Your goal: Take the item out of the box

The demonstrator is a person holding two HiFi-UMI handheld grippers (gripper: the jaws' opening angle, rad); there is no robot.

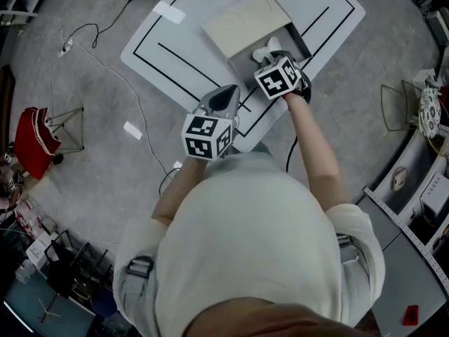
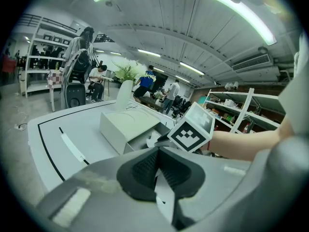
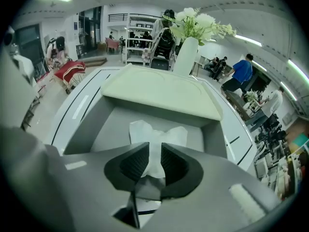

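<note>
A cream box (image 1: 245,20) lies on the white table (image 1: 158,44), its grey drawer (image 3: 87,124) pulled out toward me. In the drawer lies a crumpled white paper item (image 3: 157,137). My right gripper (image 3: 154,153) reaches into the drawer, and its jaws pinch the near end of the paper item between the pads. From the head view it (image 1: 272,53) hangs over the drawer's open end. My left gripper (image 1: 228,93) hovers over the table's near edge, left of the drawer. Its jaws (image 2: 157,151) are shut with nothing in them, and they point toward the box (image 2: 128,124).
A white vase of flowers (image 3: 186,57) stands behind the box. Black lines mark the tabletop. On the floor are cables (image 1: 105,62) and a red folding stool (image 1: 31,135) to the left. Shelves and a desk edge (image 1: 414,209) run along the right. People sit and stand in the background.
</note>
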